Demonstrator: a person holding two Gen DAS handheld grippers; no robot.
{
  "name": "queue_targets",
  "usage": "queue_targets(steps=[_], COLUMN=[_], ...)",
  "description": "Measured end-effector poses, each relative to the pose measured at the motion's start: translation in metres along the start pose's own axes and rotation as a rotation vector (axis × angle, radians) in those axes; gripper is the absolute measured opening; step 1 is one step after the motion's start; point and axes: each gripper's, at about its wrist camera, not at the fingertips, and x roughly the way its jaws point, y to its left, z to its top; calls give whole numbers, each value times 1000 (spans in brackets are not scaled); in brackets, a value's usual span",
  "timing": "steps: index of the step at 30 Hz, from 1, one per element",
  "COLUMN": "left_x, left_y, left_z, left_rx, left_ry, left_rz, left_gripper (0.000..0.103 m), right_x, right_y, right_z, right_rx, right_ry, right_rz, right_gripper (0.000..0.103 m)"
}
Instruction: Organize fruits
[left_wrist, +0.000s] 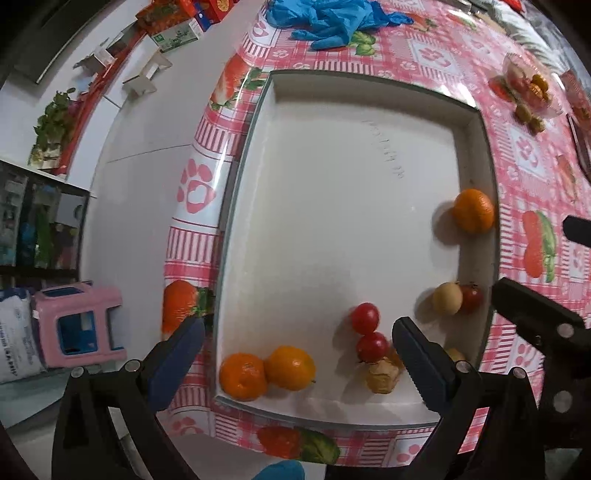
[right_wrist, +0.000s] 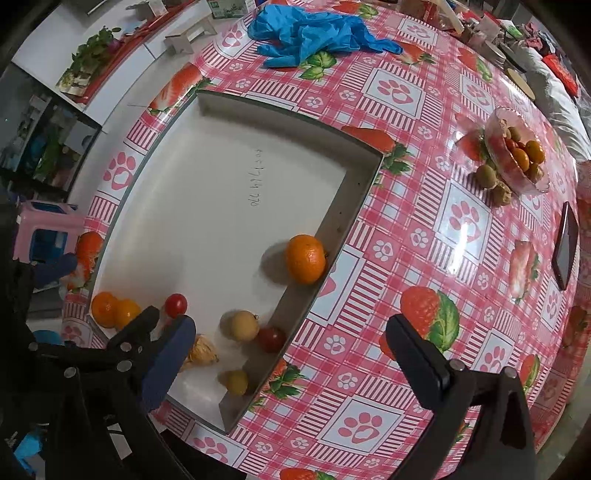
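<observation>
A pink stool (left_wrist: 79, 325) stands on the pale floor at left, beside a round table covered in pink strawberry-and-paw oilcloth (right_wrist: 399, 221). On it lies a white tray (left_wrist: 332, 166) holding oranges (left_wrist: 266, 371), cherry tomatoes (left_wrist: 365, 317) and other small fruit. Blue gloves (right_wrist: 314, 35) lie beyond; a glass fruit bowl (right_wrist: 517, 155) sits right. The left gripper (left_wrist: 299, 354) and the right gripper (right_wrist: 291, 350) both hover spread wide, empty.

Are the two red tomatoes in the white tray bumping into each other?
Touching. In the left wrist view the upper tomato sits right against the lower tomato, with no white tray floor showing between them.
</observation>
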Motion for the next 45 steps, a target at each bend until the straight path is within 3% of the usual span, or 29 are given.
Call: queue_targets(steps=[45], left_x=[-19], left_y=[-27], left_z=[-7], left_rx=[50], left_ry=[-8], left_rz=[1], left_gripper=[102], right_x=[-12], right_y=[-1], right_z=[-7], right_rx=[-9], right_ry=[-18], right_rz=[13], right_gripper=[103])
